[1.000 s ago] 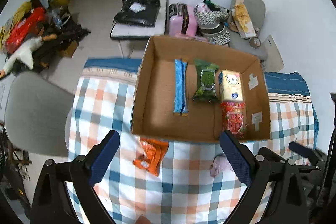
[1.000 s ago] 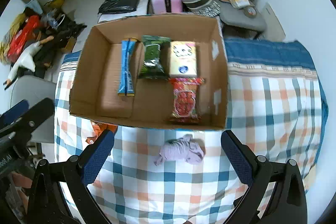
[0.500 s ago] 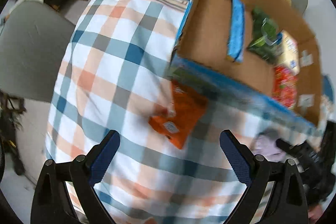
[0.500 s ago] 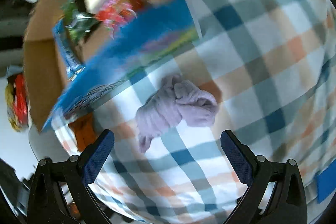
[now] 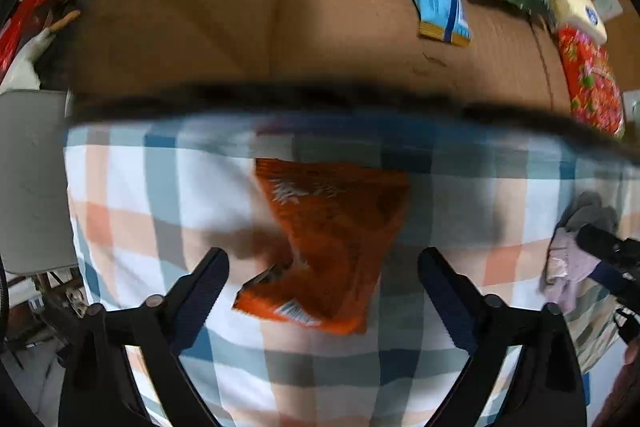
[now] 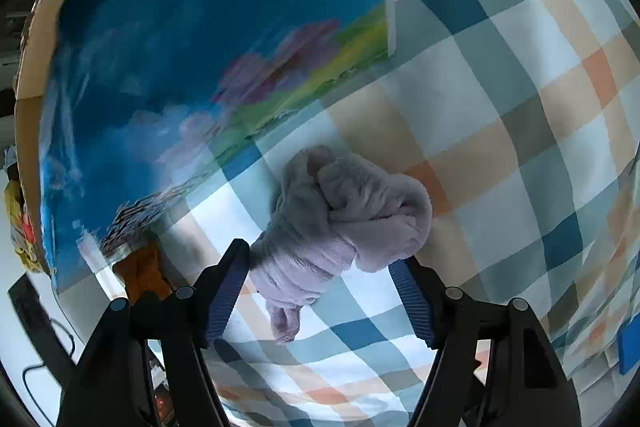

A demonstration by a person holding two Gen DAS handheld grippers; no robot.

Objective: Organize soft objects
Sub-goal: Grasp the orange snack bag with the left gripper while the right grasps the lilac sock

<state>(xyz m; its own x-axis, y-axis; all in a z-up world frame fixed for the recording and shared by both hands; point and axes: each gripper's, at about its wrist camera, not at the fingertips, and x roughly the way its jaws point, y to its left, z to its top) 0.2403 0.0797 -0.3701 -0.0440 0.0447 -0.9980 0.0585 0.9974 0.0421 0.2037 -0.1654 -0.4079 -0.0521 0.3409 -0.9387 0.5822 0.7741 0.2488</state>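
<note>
The box [image 5: 360,7] already holds four packets and sits on the checked cloth [image 5: 160,195], just beyond both targets. The orange packet [image 5: 332,239] lies flat between the left gripper [image 5: 322,267]'s wide, closing jaws, not yet touched, so pinch its long sides. The lilac cloth bundle [image 6: 344,215] sits between the right gripper [image 6: 320,271]'s half-closed jaws, apparently ungripped; squeeze its thick middle.

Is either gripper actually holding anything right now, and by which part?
Nothing held yet. Closing left gripper straddles orange snack packet; closing right gripper straddles lilac cloth bundle.

An orange packet [image 5: 336,243] and a lilac cloth [image 6: 344,223] lie on a tablecloth [image 6: 500,115] checked in white, blue, grey and orange. The box [image 5: 192,23] is brown cardboard, blue outside.
</note>
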